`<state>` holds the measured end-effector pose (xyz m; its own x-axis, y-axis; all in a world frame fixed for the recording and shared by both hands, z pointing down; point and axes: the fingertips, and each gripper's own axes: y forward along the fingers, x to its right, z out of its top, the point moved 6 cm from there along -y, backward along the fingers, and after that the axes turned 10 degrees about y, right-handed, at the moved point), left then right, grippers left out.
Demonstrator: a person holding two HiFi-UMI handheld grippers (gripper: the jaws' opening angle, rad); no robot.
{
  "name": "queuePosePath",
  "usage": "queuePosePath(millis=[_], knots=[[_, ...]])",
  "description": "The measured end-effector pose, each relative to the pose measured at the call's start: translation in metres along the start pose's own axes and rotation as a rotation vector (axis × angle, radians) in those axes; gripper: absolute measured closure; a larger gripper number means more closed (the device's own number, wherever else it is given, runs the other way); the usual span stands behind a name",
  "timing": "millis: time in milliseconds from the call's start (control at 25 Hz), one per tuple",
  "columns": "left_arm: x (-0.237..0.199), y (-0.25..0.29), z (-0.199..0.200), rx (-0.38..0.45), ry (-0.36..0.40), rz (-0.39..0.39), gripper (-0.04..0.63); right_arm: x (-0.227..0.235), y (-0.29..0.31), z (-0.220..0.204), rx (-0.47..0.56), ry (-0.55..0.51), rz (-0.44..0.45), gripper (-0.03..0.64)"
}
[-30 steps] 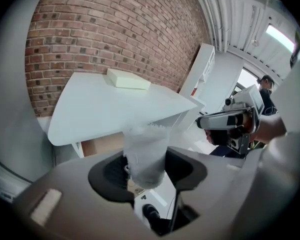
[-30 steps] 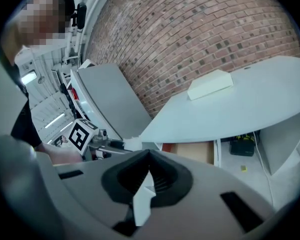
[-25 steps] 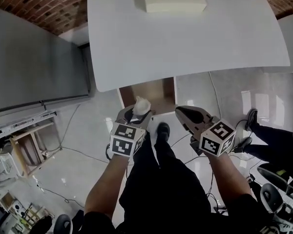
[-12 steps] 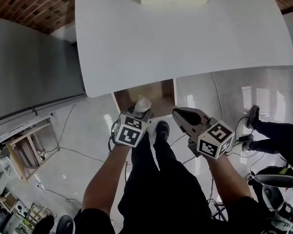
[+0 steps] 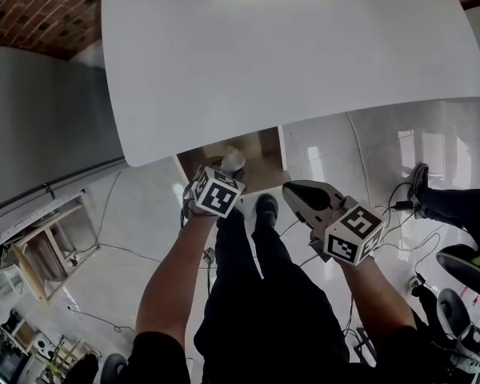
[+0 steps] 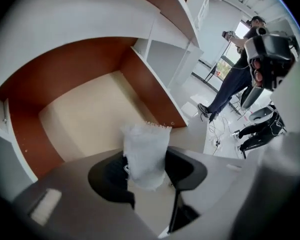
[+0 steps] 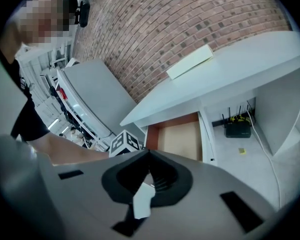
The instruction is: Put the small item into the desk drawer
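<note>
white pouch point(image 6: 145, 154) now above open drawer point(image 6: 85, 109)

I believe this is an office that serves also as a work room or a lab. I stand at a plain white desk point(image 5: 304, 62) with a wooden drawer point(image 5: 260, 152) under its top, and behind it is a bare brick wall point(image 7: 190, 19). The floor point(image 5: 136, 214) has glossy light tiles, and loose cables point(image 6: 216, 134) lie across it. A black router point(image 7: 236, 129) with antennas sits on the floor under the desk. A rolling office chair point(image 5: 454, 316) stands near me. Beside the desk is a large grey unit point(image 5: 40, 118), and further off a wooden rack point(image 5: 40, 254) among clutter. Another person point(image 6: 235, 79) stands further back in the room.
</note>
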<state>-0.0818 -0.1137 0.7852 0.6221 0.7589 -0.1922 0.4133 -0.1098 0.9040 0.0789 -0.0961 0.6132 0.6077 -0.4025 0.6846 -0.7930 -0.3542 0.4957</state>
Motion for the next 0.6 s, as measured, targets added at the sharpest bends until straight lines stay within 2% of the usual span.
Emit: queuePosePath(millis=[120, 280, 440, 600], knots=[[0.003, 0.016, -0.001, -0.038, 0.048, -0.016, 0.396, 0.009, -0.006, -0.005, 0.006, 0.014, -0.017, 0.606], [0.008, 0.036, -0.002, -0.049, 0.118, -0.071, 0.396, 0.019, -0.012, -0.008, 0.018, 0.030, -0.040, 0.606], [0.003, 0.053, -0.011, -0.121, 0.201, -0.050, 0.394, 0.021, -0.018, -0.014, 0.023, 0.046, -0.054, 0.605], [0.003, 0.066, -0.022, -0.180, 0.229, -0.076, 0.394, 0.024, -0.024, -0.020, 0.033, 0.065, -0.071, 0.606]])
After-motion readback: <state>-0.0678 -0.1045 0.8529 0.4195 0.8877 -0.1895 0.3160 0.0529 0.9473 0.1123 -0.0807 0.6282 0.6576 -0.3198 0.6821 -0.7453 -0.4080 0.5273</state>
